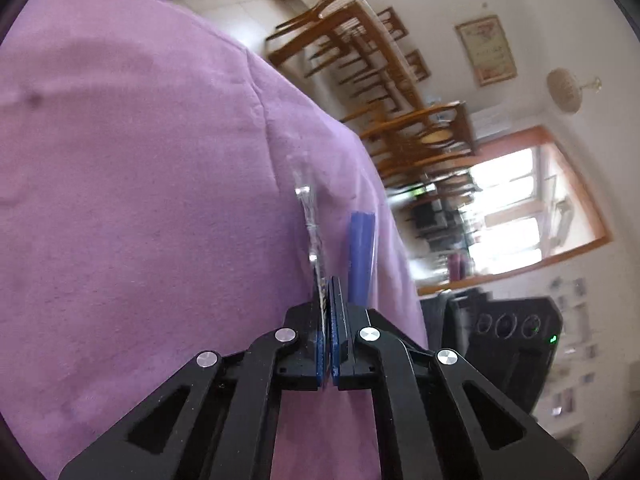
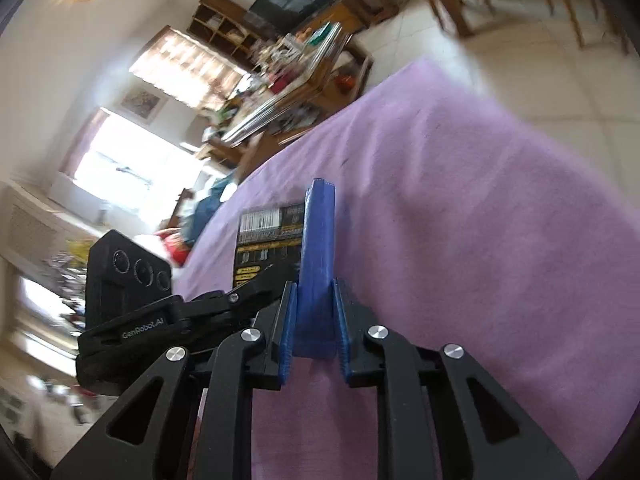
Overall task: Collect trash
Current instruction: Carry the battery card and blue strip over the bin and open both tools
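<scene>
Our left gripper pinches the clear wrapper edge-on, pointing away over the purple cloth; our right gripper clamps a blue piece, probably plastic, just right.

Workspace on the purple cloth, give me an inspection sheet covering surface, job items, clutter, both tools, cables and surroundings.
Surface: purple cloth, wrinkled, over a table.
Job's things: clear plastic package with a black printed card and barcode; a blue strip.
Clutter: nothing seen on the cloth.
Tools: left tool shut on the clear plastic package's edge; right tool shut on the blue strip, which stands up between its pads.
Cables: nothing seen.
Surroundings: wooden chairs, bright window, framed picture, crowded shelves, tiled floor.
</scene>
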### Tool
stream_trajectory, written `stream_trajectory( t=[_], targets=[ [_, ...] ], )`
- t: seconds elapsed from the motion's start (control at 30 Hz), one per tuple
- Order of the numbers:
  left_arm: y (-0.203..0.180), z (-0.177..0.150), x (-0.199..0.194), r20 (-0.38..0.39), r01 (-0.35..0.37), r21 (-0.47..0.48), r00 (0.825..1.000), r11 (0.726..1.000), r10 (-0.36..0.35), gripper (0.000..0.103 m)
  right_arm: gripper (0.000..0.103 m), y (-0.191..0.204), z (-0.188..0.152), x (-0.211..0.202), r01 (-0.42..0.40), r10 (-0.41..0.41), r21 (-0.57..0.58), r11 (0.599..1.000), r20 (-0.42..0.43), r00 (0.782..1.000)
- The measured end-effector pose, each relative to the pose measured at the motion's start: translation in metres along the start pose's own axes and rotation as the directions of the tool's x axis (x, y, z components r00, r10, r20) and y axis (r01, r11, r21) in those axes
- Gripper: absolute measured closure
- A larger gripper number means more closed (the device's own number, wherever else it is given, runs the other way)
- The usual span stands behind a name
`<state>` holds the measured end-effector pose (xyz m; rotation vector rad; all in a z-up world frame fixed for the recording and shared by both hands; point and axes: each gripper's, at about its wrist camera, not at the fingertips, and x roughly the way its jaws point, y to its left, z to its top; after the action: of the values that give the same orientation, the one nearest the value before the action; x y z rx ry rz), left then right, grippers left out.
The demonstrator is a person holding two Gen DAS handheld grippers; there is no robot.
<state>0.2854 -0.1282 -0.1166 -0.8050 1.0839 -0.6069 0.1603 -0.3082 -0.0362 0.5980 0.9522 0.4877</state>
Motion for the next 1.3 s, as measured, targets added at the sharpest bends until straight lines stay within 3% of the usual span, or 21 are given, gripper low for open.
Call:
stream_trajectory(
  t=[0.07, 0.13, 0.3, 0.4, 0.53, 0.63, 0.77, 0.9, 1.0, 1.1, 1.2, 1.3],
  targets=[
    [0.002, 0.000, -0.008, 0.024, -0.004, -0.004, 1.000, 1.000, 0.004, 0.101, 0.085, -0.002, -0.001, -0.008, 0.042, -0.042, 0.006, 0.999, 0.039, 0.998],
    [0.003, -0.005, -0.014, 0.043, -0.011, 0.007, 0.999, 1.000, 0.010, 0.101, 0.085, -0.007, -0.002, -0.017, 0.031, -0.033, 0.032, 0.999, 0.073, 0.997],
    [-0.030, -0.030, -0.038, 0.119, -0.064, 0.181, 0.992, 0.981, 0.043, 0.101, 0.085, -0.006, -0.016, -0.042, -0.030, 0.025, 0.030, 0.999, 0.155, 0.988],
    [-0.058, -0.055, -0.060, 0.180, -0.114, 0.315, 0.982, 0.942, 0.059, 0.101, 0.085, 0.004, -0.032, -0.062, -0.045, 0.045, -0.006, 0.999, 0.209, 0.977],
    [-0.114, -0.092, -0.080, 0.257, -0.179, 0.481, 0.965, 0.858, 0.058, 0.101, 0.084, 0.015, -0.051, -0.105, -0.006, 0.026, -0.069, 0.998, 0.302, 0.953],
    [-0.150, -0.124, -0.086, 0.279, -0.198, 0.567, 0.959, 0.799, 0.039, 0.101, 0.084, 0.015, -0.066, -0.149, 0.075, -0.035, -0.088, 0.993, 0.387, 0.922],
    [-0.194, -0.162, -0.063, 0.261, -0.189, 0.657, 0.965, 0.729, 0.016, 0.101, 0.082, 0.001, -0.083, -0.223, 0.207, -0.157, -0.038, 0.978, 0.524, 0.837],
    [-0.217, -0.191, -0.036, 0.212, -0.154, 0.696, 0.977, 0.701, 0.004, 0.101, 0.082, -0.028, -0.092, -0.276, 0.265, -0.256, 0.075, 0.961, 0.594, 0.763],
    [-0.229, -0.212, -0.009, 0.194, -0.150, 0.733, 0.981, 0.663, 0.008, 0.101, 0.082, -0.053, -0.098, -0.304, 0.327, -0.352, 0.161, 0.931, 0.630, 0.692],
    [-0.242, -0.225, 0.016, 0.183, -0.152, 0.756, 0.983, 0.637, 0.017, 0.101, 0.082, -0.071, -0.101, -0.316, 0.362, -0.409, 0.213, 0.908, 0.641, 0.649],
    [-0.249, -0.226, 0.046, 0.184, -0.167, 0.774, 0.982, 0.611, 0.036, 0.101, 0.082, -0.080, -0.099, -0.315, 0.401, -0.443, 0.219, 0.889, 0.632, 0.636],
    [-0.258, -0.229, 0.071, 0.174, -0.168, 0.778, 0.983, 0.605, 0.049, 0.101, 0.082, -0.088, -0.095, -0.308, 0.431, -0.463, 0.211, 0.877, 0.607, 0.645]
  ],
)
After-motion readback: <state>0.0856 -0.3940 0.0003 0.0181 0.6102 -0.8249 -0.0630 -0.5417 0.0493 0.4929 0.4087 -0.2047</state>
